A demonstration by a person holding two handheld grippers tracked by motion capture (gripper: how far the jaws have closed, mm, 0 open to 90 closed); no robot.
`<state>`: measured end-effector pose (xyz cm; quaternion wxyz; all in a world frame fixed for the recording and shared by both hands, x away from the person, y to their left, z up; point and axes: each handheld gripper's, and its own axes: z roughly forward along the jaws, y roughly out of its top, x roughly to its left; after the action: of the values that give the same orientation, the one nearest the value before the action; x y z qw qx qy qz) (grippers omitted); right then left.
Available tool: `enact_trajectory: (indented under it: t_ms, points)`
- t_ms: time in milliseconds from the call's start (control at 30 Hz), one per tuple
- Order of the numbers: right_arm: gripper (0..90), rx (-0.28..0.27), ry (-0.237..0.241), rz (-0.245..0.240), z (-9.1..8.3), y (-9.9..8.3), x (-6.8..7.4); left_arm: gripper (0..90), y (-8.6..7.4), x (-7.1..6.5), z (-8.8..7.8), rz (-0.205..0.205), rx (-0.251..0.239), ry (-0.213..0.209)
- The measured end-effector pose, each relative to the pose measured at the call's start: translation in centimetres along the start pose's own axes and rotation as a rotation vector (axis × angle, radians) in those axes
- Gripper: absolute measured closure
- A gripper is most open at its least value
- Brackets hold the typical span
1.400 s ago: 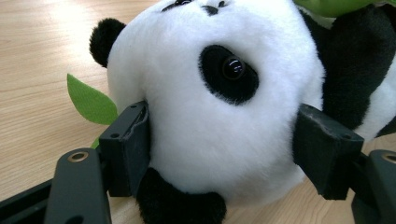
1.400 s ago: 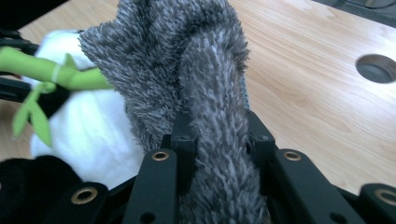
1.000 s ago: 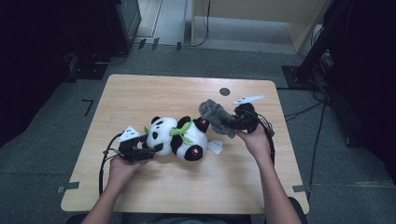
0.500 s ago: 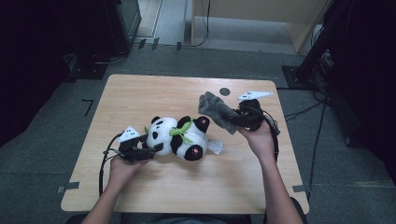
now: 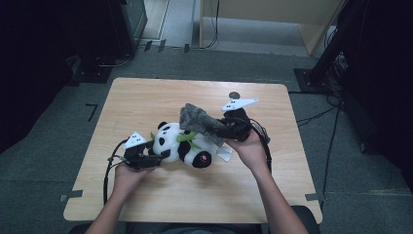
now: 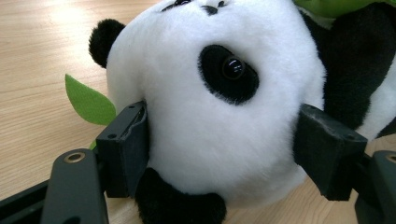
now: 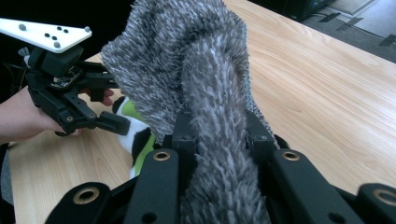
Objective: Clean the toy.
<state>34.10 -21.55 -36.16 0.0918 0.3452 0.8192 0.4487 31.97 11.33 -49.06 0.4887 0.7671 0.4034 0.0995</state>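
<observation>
Mid-table, left tongs (image 5: 163, 155) clamped on panda (image 5: 187, 146), right tongs (image 5: 221, 130) gripping grey cloth (image 5: 199, 122) above it.

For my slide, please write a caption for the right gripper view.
Right gripper clamps a grey fuzzy cloth above the wooden table.

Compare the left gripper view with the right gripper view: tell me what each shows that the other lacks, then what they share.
Left gripper view alone: the panda's face close up, its head squeezed between the left gripper's jaws, one glossy eye. Right gripper view alone: the grey fuzzy cloth pinched in the right gripper, and the left gripper seen from outside with its hand. Both: the wooden table, part of the panda, something green on it.
</observation>
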Motion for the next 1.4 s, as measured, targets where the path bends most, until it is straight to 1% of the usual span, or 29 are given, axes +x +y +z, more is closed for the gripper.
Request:
enact_trajectory:
  t_ms: [67,133,233,300,333,367,400,467,700,767,867,1100,1200,1300,1400]
  points:
    - [72.7,0.012,-0.006,0.002,0.7,-0.2,-0.2,24.8,0.0,0.0,0.0,0.0,0.0,0.001]
    - [72.4,0.027,-0.016,0.026,1.3,-0.6,-0.9,24.8,0.0,0.0,0.0,0.004,0.002,0.001]
    - [72.2,0.053,-0.05,0.031,1.8,-1.3,-1.6,24.9,0.0,0.0,0.0,0.002,0.0,0.001]
    - [72.4,0.055,-0.052,0.041,2.0,-1.6,-2.1,24.9,0.0,0.0,0.0,0.0,-0.002,0.003]
    - [72.4,0.055,-0.052,0.041,2.0,-1.6,-2.1,24.9,0.0,0.0,0.0,0.0,-0.002,0.003]
    - [72.2,0.055,-0.051,0.058,1.9,-1.8,-2.6,24.9,0.0,0.0,0.0,0.0,-0.002,0.004]
    - [72.0,0.051,-0.057,0.053,1.8,-1.9,-2.7,24.9,0.0,0.0,0.0,0.001,-0.002,0.003]
    - [71.8,0.055,-0.07,0.06,1.4,-2.1,-3.0,24.9,0.0,0.0,0.0,0.001,-0.002,0.003]
    - [71.8,0.051,-0.082,0.106,0.6,-3.4,-4.6,24.8,0.0,0.0,0.0,0.0,-0.001,0.002]
    - [71.7,0.052,-0.079,0.114,0.5,-3.7,-4.8,24.8,0.0,0.0,0.0,0.001,-0.001,0.002]
    - [71.6,0.061,-0.089,0.121,0.2,-4.1,-5.2,24.8,0.0,0.0,0.0,0.001,-0.002,0.002]
    - [72.2,0.068,-0.124,0.15,-0.9,-4.9,-6.2,24.8,-0.1,0.0,0.0,0.004,-0.001,0.001]
    - [72.3,0.055,-0.138,0.166,-1.7,-5.1,-6.6,24.8,-0.1,0.0,0.0,0.003,-0.002,0.001]
    - [72.4,0.014,-0.126,0.187,-2.7,-4.8,-6.9,24.7,-0.1,0.0,0.0,0.001,-0.002,0.001]
    - [72.4,-0.011,-0.115,0.172,-3.5,-4.3,-6.3,24.7,-0.1,0.0,0.0,0.001,-0.003,0.002]
